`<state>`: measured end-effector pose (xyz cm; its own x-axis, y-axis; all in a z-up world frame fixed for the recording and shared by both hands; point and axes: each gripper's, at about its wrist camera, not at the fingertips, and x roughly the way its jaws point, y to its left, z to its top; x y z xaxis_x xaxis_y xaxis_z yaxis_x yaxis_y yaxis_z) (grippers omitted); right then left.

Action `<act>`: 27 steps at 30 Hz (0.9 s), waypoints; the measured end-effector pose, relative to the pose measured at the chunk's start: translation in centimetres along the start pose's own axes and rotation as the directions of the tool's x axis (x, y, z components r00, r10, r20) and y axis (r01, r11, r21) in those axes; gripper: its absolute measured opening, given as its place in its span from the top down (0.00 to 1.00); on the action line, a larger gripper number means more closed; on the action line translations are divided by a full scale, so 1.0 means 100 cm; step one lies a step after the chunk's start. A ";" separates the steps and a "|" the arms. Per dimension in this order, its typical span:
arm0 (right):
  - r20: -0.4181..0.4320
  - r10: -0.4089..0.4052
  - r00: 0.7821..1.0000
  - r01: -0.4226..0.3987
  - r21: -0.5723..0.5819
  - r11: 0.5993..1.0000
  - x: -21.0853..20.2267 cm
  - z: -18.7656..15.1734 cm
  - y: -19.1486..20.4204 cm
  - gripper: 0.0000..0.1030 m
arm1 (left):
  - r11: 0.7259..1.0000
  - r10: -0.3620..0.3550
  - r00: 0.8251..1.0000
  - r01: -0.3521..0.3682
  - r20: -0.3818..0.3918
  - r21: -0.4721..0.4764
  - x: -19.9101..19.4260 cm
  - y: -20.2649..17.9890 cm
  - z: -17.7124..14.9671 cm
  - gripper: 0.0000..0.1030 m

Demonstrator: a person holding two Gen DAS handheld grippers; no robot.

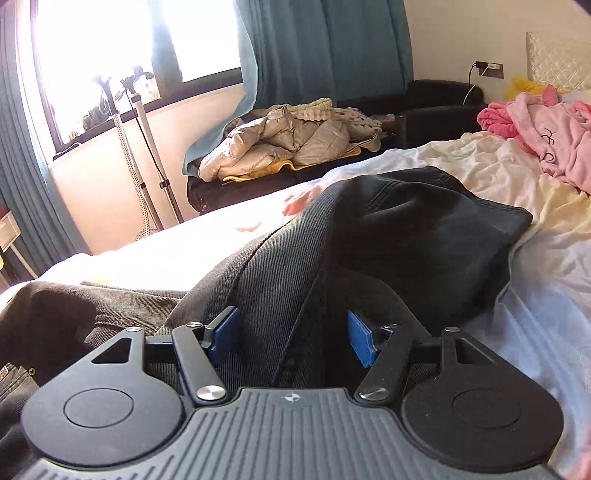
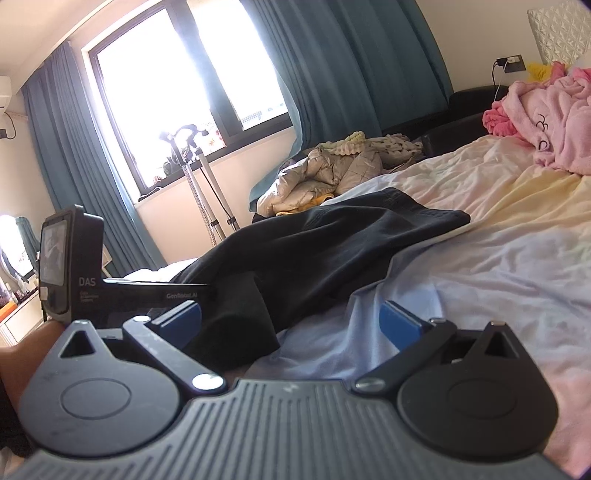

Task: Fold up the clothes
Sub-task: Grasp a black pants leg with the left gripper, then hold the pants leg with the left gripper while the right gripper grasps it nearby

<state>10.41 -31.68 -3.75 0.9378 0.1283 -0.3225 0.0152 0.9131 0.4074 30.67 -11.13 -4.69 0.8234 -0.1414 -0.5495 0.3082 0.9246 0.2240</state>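
Lying across the bed (image 2: 480, 229) with its pale rumpled sheet, the black denim trousers (image 1: 388, 236) pass between the left gripper's (image 1: 293, 339) parted jaws, ungripped, while the right gripper's (image 2: 291, 325) jaws stand open beside them.

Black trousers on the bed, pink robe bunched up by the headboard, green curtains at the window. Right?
Not quite: the curtains are teal blue, not green, as the right wrist view shows. The rest holds: black trousers lie on the bed, and the pink robe is bunched by the headboard.
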 end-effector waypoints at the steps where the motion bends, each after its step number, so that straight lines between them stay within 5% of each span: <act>1: -0.005 0.002 1.000 -0.002 0.004 1.000 0.001 -0.001 -0.001 0.00 | 1.000 0.019 1.000 -0.019 0.004 0.002 0.007 0.000 0.001 0.48; 2: -0.006 0.007 1.000 -0.007 0.006 1.000 0.002 -0.002 -0.002 0.00 | 0.999 0.031 0.999 -0.031 -0.004 -0.005 0.012 0.001 0.002 0.65; 6: -0.021 0.005 1.000 -0.004 0.014 1.000 0.006 -0.004 -0.006 0.00 | 0.999 -0.024 1.000 0.023 -0.007 -0.038 0.005 0.009 0.012 0.89; 11: 0.002 0.012 1.000 -0.012 0.014 1.000 0.001 -0.003 -0.004 0.00 | 0.987 -0.156 0.986 0.157 0.058 -0.022 -0.057 0.008 0.023 0.93; 15: 0.023 0.021 1.000 -0.022 0.021 1.000 -0.009 -0.001 -0.002 0.00 | 0.961 -0.277 0.957 0.277 0.090 0.019 -0.123 -0.009 0.013 0.94; 20: 0.056 0.013 0.998 -0.015 0.040 0.999 -0.028 0.003 -0.006 0.00 | 0.920 -0.391 0.919 0.390 0.046 0.030 -0.183 -0.039 -0.048 0.94; 27: 0.042 0.034 0.999 -0.036 0.045 0.998 -0.040 0.004 -0.010 0.00 | 0.919 -0.381 0.923 0.384 0.043 -0.094 -0.203 -0.046 -0.137 0.94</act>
<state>6.74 -33.27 -2.51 0.9514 0.1434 -0.2725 -0.0031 0.8893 0.4573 6.01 -7.69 -5.58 0.6634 -0.4983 -0.5582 0.5544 0.8283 -0.0805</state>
